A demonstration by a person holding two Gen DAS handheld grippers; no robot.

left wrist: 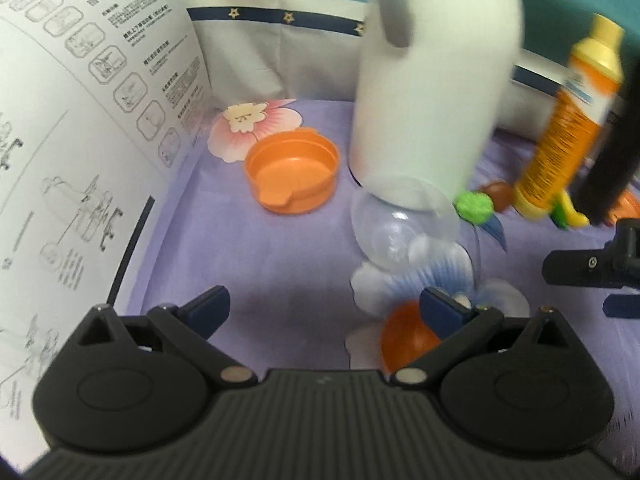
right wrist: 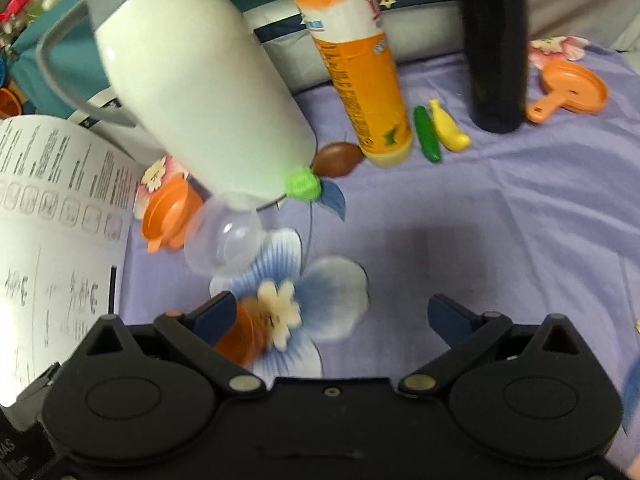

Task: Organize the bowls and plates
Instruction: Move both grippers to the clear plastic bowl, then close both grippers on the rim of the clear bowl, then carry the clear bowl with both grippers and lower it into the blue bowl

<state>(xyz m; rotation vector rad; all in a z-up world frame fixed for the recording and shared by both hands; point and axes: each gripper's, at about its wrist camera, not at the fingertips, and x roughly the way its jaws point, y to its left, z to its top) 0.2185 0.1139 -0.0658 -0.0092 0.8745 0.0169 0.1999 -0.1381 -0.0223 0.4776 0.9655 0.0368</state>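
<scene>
Both claws are hanging spread wide, gripping nothing. Ahead and left of the left claw (left wrist: 324, 306), a round, smooth orange plastic bowl (left wrist: 292, 170) is sitting on the lilac flowered cloth (left wrist: 280, 264). A clear domed bowl (left wrist: 400, 228) is lying partly hidden beneath a white flask (left wrist: 432, 80). Another orange piece (right wrist: 240, 336) is blurring beside the right claw's (right wrist: 332, 316) left finger.

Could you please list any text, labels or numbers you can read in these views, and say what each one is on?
Nothing reads with certainty.
Instruction sheet: printed characters and diagrams, too small and blurred to read.
Orange bottle label: print blurred, unreadable.
Black object at the lower left edge: cut-off letters, perhaps "DAS".
</scene>
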